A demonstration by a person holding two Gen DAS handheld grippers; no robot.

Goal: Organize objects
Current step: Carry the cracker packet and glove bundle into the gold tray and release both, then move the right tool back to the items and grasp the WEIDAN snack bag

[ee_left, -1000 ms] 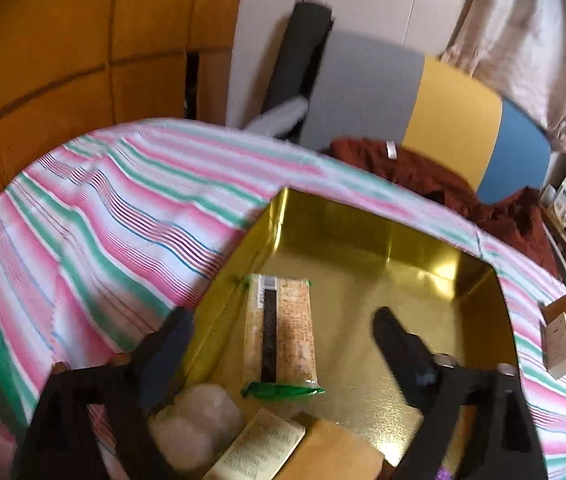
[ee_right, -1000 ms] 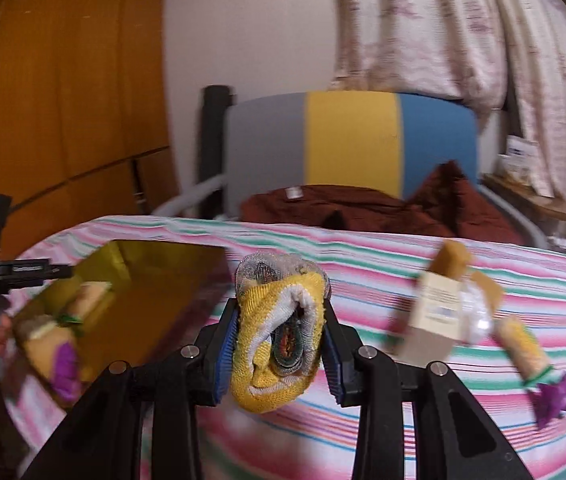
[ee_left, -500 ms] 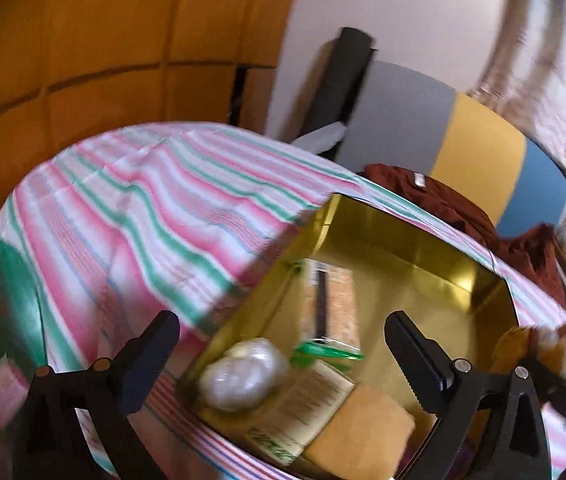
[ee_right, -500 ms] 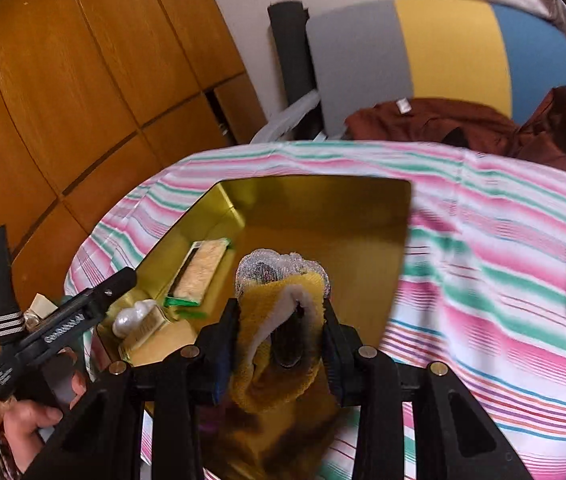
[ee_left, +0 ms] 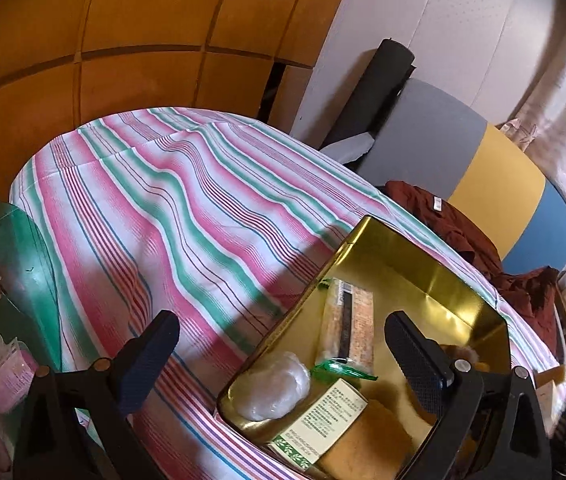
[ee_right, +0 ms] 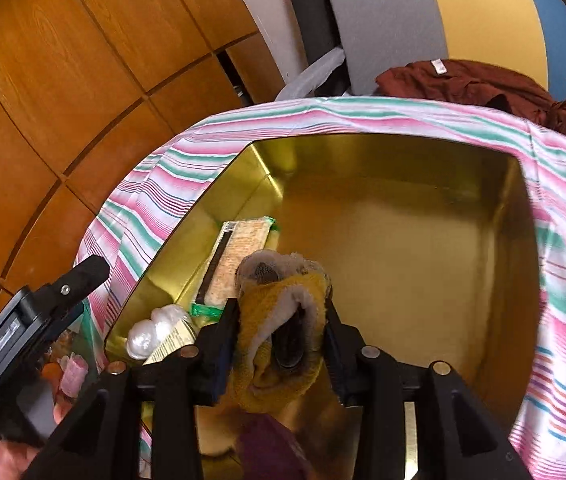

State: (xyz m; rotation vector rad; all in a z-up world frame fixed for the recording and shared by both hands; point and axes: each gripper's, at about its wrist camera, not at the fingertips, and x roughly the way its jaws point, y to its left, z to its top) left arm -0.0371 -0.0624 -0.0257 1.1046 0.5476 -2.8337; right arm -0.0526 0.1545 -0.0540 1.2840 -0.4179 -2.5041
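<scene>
A gold tin box (ee_right: 423, 248) sits on the striped tablecloth (ee_left: 187, 208). It also shows in the left wrist view (ee_left: 435, 276). My right gripper (ee_right: 281, 332) is shut on a yellow and white cloth bundle (ee_right: 279, 320) and holds it over the inside of the box. In the box lie a cracker packet (ee_left: 349, 328), a white wrapped ball (ee_left: 273, 386), a printed paper box (ee_left: 323, 420) and a tan packet (ee_left: 367, 440). My left gripper (ee_left: 279, 360) is open and empty, above the box's near left edge.
A grey, yellow and blue chair (ee_right: 443, 20) with a dark red cloth (ee_right: 475, 80) stands behind the table. A wooden panel wall (ee_left: 103, 40) is to the left. A green glass surface (ee_left: 7, 280) with small pink items (ee_left: 3, 376) lies left of the table.
My right gripper has carried the cloth bundle from over the tablecloth to over the inside of the gold box. My left gripper has drawn back and to the left of the box.
</scene>
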